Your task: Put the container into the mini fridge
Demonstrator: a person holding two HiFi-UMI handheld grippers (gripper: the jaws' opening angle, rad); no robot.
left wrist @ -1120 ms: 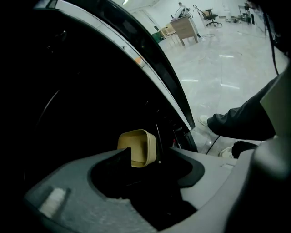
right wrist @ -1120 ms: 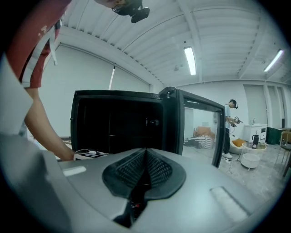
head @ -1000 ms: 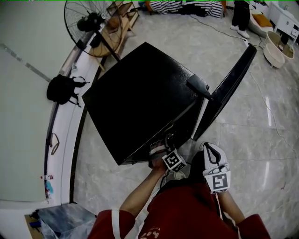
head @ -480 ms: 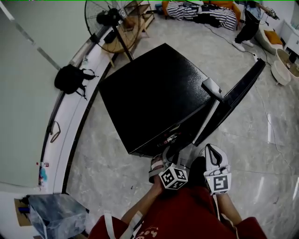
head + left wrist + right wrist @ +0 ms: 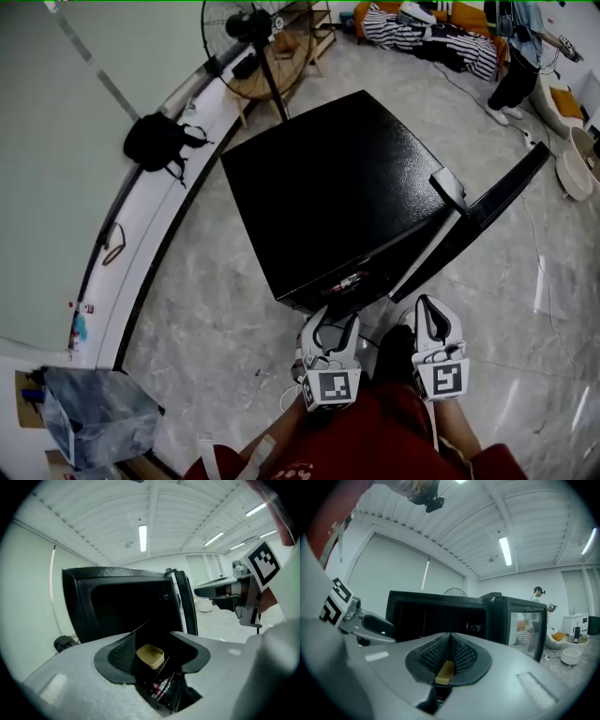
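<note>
The left gripper [image 5: 330, 323] is gaping wide, framing the small tan rounded-square container [image 5: 150, 655] straight ahead, seemingly inside the black mini fridge [image 5: 337, 187]; the right gripper [image 5: 429, 309], jaws pressed together, is hovering nearer the open door [image 5: 487, 216].

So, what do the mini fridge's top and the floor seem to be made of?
Mini fridge: black, likely painted metal or plastic; its top is faintly pebbled with a soft sheen.
Floor: polished stone or marble-look tile, with grey veins, joints and mirror-like glare.
</note>
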